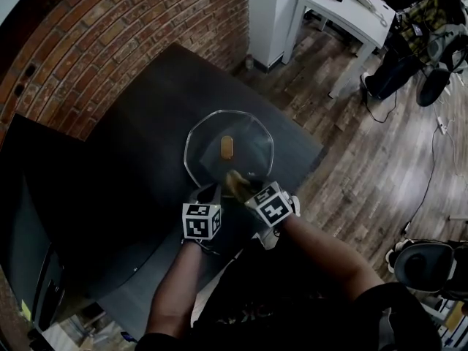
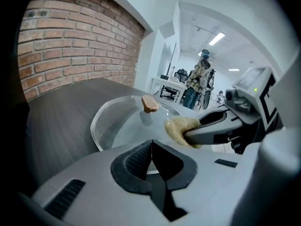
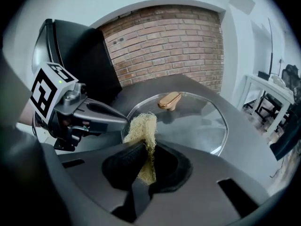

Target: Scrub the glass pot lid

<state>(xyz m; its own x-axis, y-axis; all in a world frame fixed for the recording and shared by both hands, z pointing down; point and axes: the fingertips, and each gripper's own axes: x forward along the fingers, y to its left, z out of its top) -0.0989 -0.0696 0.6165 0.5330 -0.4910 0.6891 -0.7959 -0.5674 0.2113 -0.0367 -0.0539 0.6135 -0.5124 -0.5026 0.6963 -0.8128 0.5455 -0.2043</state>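
Right gripper (image 3: 144, 146) is squeezing a yellow scrub pad (image 3: 141, 126) and pressing it on the near edge of the glass lid (image 3: 197, 121). Left gripper (image 2: 151, 145) is sitting with its jaws together at the rim, hiding any pinch. Beyond, the lid is lying on a dark table (image 1: 139, 130).

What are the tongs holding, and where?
The right tongs pinch the yellow scrubber by one end. The left tongs sit shut at the rim of the glass lid; grip unclear.

Left gripper (image 2: 151, 147), jaws together, sits over the near rim of a clear glass pot lid (image 2: 117, 121). The right gripper (image 2: 189, 134) holds a yellowish fibrous scrub pad (image 2: 176, 127) against the glass.
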